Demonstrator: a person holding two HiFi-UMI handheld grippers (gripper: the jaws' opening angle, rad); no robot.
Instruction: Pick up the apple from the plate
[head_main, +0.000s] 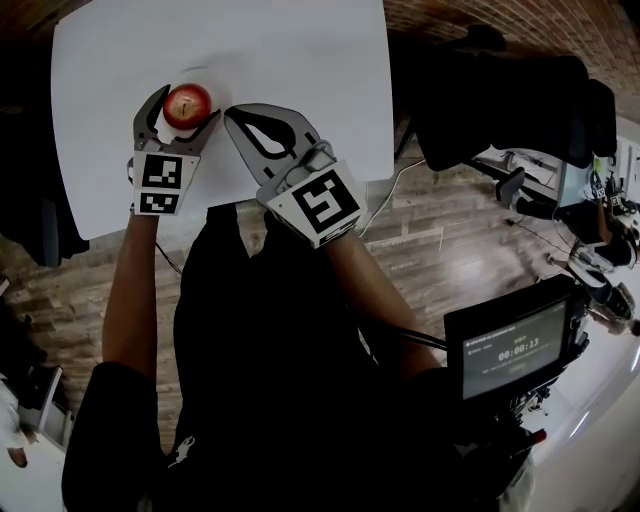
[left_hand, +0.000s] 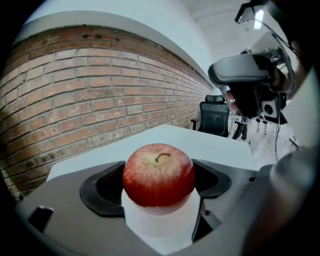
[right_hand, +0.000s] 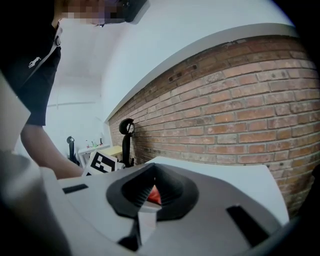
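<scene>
left gripper (head_main: 183, 112): clenched on the apple (left_hand: 158, 175). In the left gripper view I see a dark pad (left_hand: 102, 187) against each flank, stem up, fruit roughly centred between them.
right gripper (head_main: 238, 118): jaws pressed together, holding nothing. It sits just beside the left one on the table. In its own view I only get a sliver of red past the jaw tips.
apple location: in the left jaws, directly over the white plate (head_main: 207, 72). I can't tell whether it is resting on the plate or already clear of it.
plate: white on a white table (head_main: 300, 60), rim barely readable from the head view. It lies near the table's far edge.
step: my read is that the grasp is made and the lift is next.
risk 1: slip. The skin is round and smooth and the pads hold it on the flanks, so a fast or tilted lift could let it roll out.
risk 2: plate drag. If the lower jaw edges touch the rim, raising could tip or slide the plate toward the far edge.
risk 3: bruising if I squeeze harder to compensate.
risk 4: the right gripper is close, so swinging the apple rightward could clip it.
background: brick wall (left_hand: 75, 90) and office chair (left_hand: 215, 117), well apart from the work and no concern.
</scene>
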